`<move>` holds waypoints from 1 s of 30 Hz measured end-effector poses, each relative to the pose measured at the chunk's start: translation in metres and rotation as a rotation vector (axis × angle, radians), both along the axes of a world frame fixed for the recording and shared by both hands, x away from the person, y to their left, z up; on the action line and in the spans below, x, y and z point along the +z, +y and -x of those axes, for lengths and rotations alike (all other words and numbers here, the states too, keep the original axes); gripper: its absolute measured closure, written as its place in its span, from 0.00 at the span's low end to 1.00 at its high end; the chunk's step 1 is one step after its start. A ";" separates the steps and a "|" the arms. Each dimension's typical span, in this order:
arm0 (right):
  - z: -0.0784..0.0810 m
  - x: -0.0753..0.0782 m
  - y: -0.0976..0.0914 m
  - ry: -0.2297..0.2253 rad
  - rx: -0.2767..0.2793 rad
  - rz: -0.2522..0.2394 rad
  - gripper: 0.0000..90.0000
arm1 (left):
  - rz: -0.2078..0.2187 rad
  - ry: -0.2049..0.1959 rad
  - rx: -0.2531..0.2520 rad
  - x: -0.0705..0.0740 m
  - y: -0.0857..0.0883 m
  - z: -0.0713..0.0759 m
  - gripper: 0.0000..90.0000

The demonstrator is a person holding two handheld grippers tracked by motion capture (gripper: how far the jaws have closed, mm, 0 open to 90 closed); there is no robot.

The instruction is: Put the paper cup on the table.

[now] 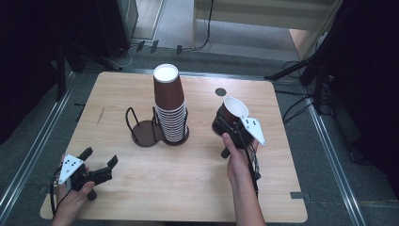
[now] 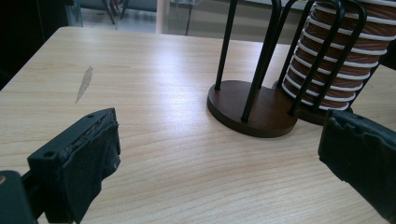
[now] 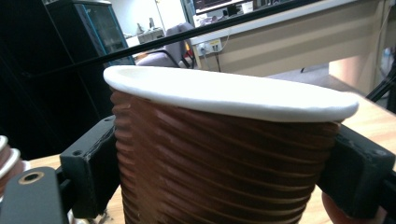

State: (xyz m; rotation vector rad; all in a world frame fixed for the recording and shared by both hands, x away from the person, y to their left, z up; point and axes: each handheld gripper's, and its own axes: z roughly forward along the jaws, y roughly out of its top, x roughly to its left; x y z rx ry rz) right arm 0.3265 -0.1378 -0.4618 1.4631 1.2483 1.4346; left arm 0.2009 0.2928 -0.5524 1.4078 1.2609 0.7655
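High view: wooden table (image 1: 188, 188), a dark two-bay wire cup rack (image 1: 146, 134) near its middle. The rack's right bay holds a tall stack of cups (image 1: 170, 106), brown ribbed walls, white rims, all upside down. The left bay stands bare.

Right gripper (image 1: 231, 123), held in the person's right hand (image 1: 239, 157), sits right of the rack and well apart from it, over the table. Its jaws are clamped on a single paper cup (image 1: 234, 109), one jaw on each side of the wall. The cup is tilted, its white mouth turned up and away from the person.

Right gripper view adds the close detail: the cup (image 3: 224, 158) sits squeezed between the two black jaws, ridges on the brown wall plain, white rim uppermost. A sliver of the stack's white rims shows at the left edge. Whether the cup's base touches the table cannot be told from either view.

Left gripper (image 1: 99, 167), in the left hand (image 1: 70, 197), lies low at the near left corner of the table, jaws spread wide with nothing between them.

Left gripper view confirms this: bare tabletop between the two pads (image 2: 88, 163). It shows the rack's round brown base (image 2: 252, 109) and its wire loops up close, and a pale scuff mark (image 2: 84, 84) on the wood.
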 end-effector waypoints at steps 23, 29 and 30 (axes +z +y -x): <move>-0.041 -0.024 -0.011 -0.100 -0.031 0.248 0.13 | -0.003 0.003 0.002 0.000 0.000 0.000 0.00; -0.048 -0.038 -0.010 -0.105 -0.008 0.288 0.13 | 0.003 0.005 0.003 0.000 0.001 0.000 0.00; -0.049 -0.039 -0.009 -0.102 -0.003 0.288 0.13 | 0.002 0.007 0.003 0.000 0.001 0.000 0.00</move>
